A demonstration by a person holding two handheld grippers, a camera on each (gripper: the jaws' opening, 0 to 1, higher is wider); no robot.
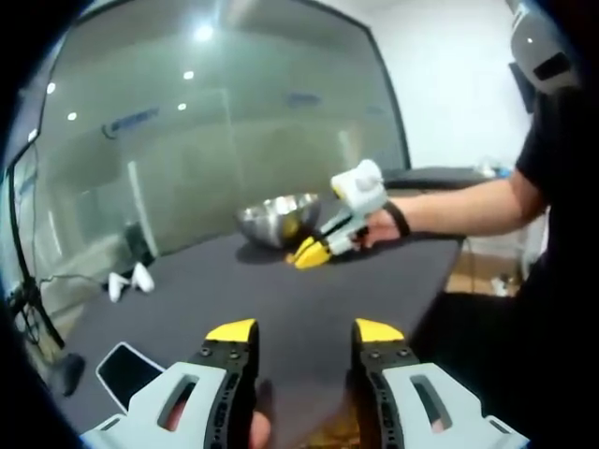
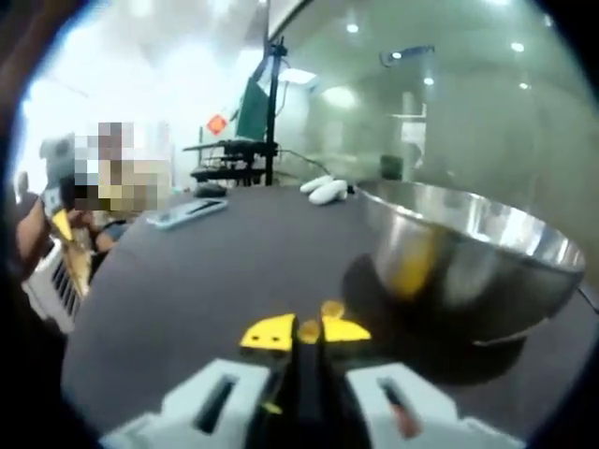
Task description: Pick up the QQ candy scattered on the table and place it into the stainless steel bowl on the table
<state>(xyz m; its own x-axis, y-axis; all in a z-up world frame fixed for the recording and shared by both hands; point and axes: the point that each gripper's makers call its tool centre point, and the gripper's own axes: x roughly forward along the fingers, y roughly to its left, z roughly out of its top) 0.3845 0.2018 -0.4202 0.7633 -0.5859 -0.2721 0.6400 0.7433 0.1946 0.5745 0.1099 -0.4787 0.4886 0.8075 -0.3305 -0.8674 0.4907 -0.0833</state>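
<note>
Near your table's [image 1: 309, 309] left edge you have two small white objects [image 1: 128, 280] lying close together, and a dark-screened phone [image 1: 128, 372] sits at the near left corner. In the right gripper view the same white pair [image 2: 325, 190] rests by the far edge, a light-cased flat device [image 2: 187, 212] lies toward the far left, and a glass wall [image 1: 234, 131] rises beyond the table

Bare table [image 1: 281, 299] ahead of left jaws; bowl [image 2: 468, 257] crowds right jaws.
</note>
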